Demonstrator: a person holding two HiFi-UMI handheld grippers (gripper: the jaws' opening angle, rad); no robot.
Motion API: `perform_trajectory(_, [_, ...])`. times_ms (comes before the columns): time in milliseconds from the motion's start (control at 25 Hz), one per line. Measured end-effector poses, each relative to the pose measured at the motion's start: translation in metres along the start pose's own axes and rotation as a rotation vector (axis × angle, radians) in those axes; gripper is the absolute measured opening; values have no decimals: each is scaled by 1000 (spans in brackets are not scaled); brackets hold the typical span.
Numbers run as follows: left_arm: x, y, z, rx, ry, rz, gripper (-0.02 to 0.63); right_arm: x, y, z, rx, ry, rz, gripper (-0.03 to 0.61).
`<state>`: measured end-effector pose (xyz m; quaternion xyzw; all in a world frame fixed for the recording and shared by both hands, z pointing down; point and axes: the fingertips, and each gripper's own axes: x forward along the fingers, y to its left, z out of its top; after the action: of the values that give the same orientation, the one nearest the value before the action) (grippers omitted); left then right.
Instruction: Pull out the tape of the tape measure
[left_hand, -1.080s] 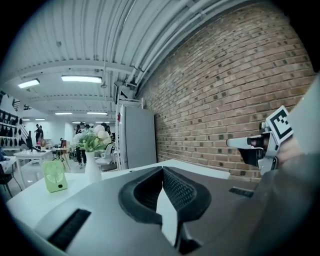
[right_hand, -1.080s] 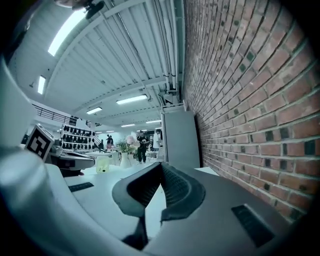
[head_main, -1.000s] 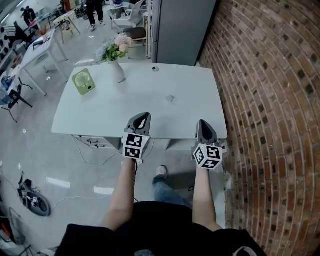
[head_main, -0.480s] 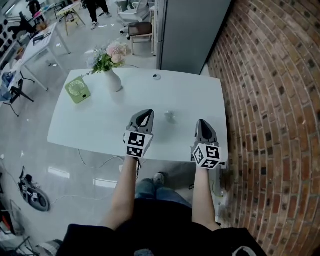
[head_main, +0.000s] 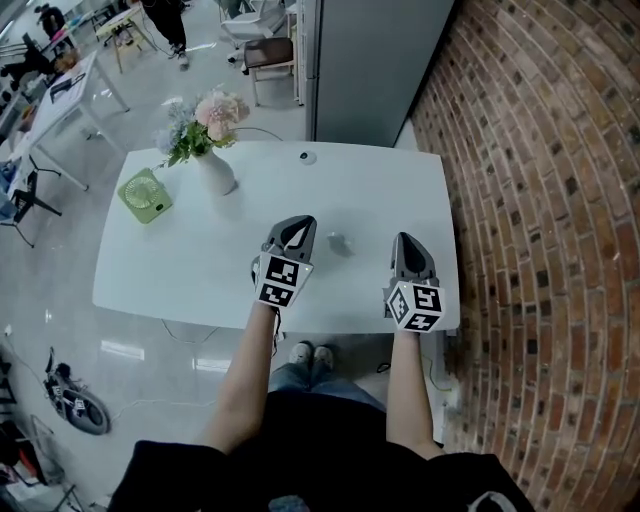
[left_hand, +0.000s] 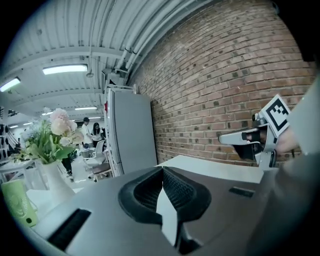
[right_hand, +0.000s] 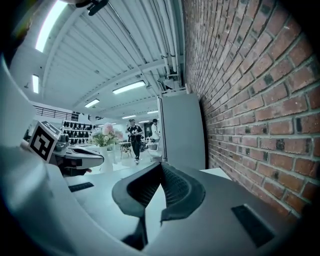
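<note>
I held both grippers over the white table (head_main: 180, 270), prob. staged for approach. The left gripper (head_main: 296, 224) and right gripper (head_main: 408, 241) each had jaws together, nothing btwn them. A small grey tape measure (head_main: 338, 243) lay btwn the two, untouched, its tab too small to make out.

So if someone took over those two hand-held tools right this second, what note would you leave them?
Left tool: shut, empty, held over the near half of the white table.
Right tool: shut, empty, level with it, nearer the table's right edge.
Small grey thing, likely the tape measure, though too small to be sure: lies on the table between the two tools, untouched.
Done: nothing yet.
Left: grip the case, catch the tape's end, pull it out.
</note>
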<state>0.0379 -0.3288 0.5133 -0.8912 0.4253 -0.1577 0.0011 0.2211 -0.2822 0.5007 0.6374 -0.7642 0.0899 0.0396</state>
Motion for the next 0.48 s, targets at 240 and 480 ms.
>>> perform_trajectory(240, [37, -8, -17, 194, 118, -143, 21, 17, 1, -8, -15, 40, 15, 2])
perform_trajectory(480, [64, -32, -43, 429, 267, -371, 23, 30, -3, -21, -12, 80, 20, 2])
